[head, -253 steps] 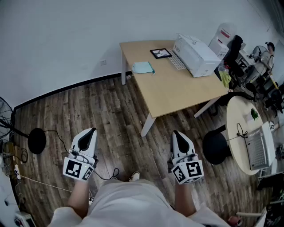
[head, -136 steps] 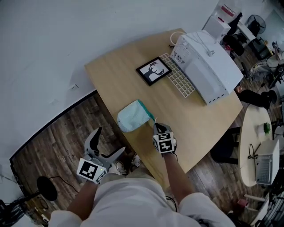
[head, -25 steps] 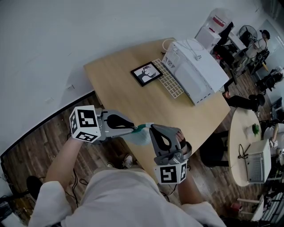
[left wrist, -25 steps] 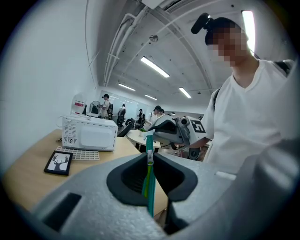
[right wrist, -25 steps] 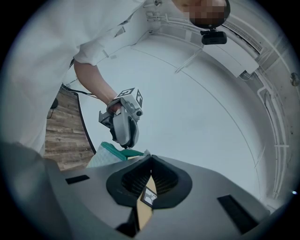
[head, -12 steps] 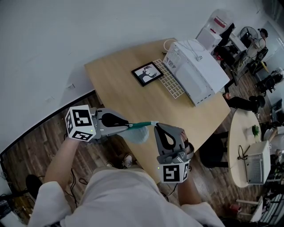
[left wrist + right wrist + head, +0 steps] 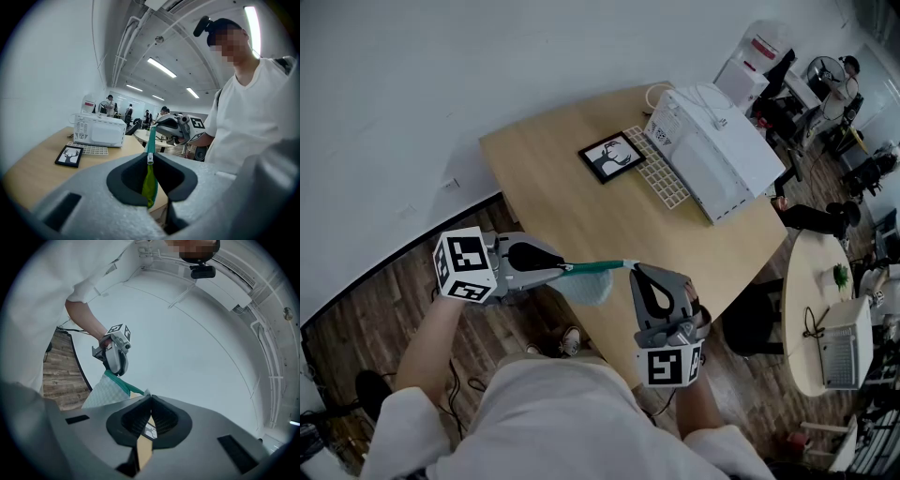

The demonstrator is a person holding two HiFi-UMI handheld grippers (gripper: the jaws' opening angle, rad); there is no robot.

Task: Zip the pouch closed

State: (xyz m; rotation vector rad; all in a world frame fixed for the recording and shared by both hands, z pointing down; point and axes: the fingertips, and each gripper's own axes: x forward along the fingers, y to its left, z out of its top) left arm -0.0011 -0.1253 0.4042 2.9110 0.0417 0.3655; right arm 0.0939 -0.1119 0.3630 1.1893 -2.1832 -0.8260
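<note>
A pale blue-green pouch point(image 7: 591, 287) hangs in the air between my two grippers, just off the near corner of the wooden table point(image 7: 581, 202). Its teal zip edge point(image 7: 598, 266) is stretched taut from one gripper to the other. My left gripper point(image 7: 564, 270) is shut on the yellow-green pull tab point(image 7: 149, 185), with the silver slider point(image 7: 150, 158) right at its jaw tips. At the zip's other end my right gripper point(image 7: 634, 269) is shut on the pouch's tan end tab point(image 7: 143, 446). In the right gripper view the pouch point(image 7: 107, 391) hangs below the left gripper point(image 7: 116, 363).
On the table stand a white microwave point(image 7: 712, 150), a white keyboard point(image 7: 656, 167) and a small framed deer picture point(image 7: 607, 156). Wooden floor point(image 7: 366, 328) lies to the left. A round white table point(image 7: 825, 309) with a laptop stands at the right, with people farther off.
My left gripper has drawn away to the left with the pull tab, and the teal zip line between the grippers has grown longer. The right gripper has barely moved.
</note>
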